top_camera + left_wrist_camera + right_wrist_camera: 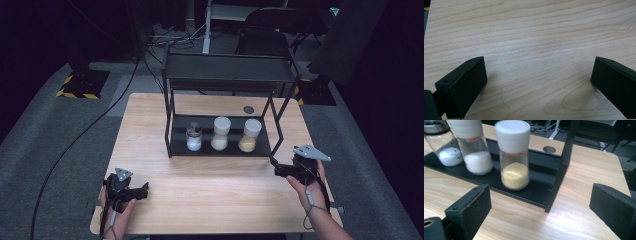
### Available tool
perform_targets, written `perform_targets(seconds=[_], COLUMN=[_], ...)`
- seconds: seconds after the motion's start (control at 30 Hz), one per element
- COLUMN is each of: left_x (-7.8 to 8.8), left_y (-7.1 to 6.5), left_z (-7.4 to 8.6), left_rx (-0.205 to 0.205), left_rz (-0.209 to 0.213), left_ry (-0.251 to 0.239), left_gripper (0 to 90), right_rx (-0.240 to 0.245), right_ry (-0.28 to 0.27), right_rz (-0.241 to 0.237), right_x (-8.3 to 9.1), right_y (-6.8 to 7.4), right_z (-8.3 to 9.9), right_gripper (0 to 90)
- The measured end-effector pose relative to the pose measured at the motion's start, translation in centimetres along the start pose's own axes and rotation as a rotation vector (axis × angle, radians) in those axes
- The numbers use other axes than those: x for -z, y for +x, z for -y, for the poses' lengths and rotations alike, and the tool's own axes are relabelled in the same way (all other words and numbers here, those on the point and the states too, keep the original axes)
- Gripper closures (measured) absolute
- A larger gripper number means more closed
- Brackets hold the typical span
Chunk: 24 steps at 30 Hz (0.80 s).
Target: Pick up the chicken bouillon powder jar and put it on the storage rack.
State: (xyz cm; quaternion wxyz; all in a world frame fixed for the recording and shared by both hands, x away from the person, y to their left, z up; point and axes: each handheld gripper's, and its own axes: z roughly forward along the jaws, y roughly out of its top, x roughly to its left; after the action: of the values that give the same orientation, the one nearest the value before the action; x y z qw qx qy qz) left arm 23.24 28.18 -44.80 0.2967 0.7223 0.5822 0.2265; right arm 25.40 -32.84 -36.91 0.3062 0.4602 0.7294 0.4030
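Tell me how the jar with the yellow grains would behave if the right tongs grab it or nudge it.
The yellow-grain jar looks like clear glass, so probably rigid, smooth and somewhat slippery between the pads. It is tall and narrow with a wide white cap and only partly filled, so a high push might tip it. Once on its side, it would likely roll.

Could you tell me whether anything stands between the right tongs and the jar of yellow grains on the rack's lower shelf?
Nothing visible blocks it. The right tongs are open over bare table, facing the jar of yellow grains on the lower shelf. The rack's front corner post stands just beside the jar, off the direct line.
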Motion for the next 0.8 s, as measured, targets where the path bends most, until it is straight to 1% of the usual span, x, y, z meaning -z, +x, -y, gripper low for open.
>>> perform_targets(seconds=[0.17,0.33,0.5,0.6,0.8], left_x=[0.0,0.0,0.0,0.0,0.0], left_y=[0.0,0.0,0.0,0.0,0.0], left_z=[0.0,0.0,0.0,0.0,0.0], left_rx=[0.000,0.000,0.000,0.000,0.000], left_rz=[0.000,0.000,0.000,0.000,0.000], left_ry=[0.000,0.000,0.000,0.000,0.000], left_gripper=[0.5,0.5,0.5,0.5,0.6], right_rx=[-0.010,-0.002,-0.009,-0.003,-0.002], right_ry=[0.012,0.033,0.061,0.069,0.104], right_rz=[0.012,0.020,0.032,0.038,0.049], right_x=[-0.3,-0.9,-1.6,-1.9,-2.6], right_y=[-0.3,-0.7,-1.2,-1.6,-2.2], right_z=[1.2,2.4,3.4,4.1,5.1], right_gripper=[3.4,3.4,3.5,3.4,3.4])
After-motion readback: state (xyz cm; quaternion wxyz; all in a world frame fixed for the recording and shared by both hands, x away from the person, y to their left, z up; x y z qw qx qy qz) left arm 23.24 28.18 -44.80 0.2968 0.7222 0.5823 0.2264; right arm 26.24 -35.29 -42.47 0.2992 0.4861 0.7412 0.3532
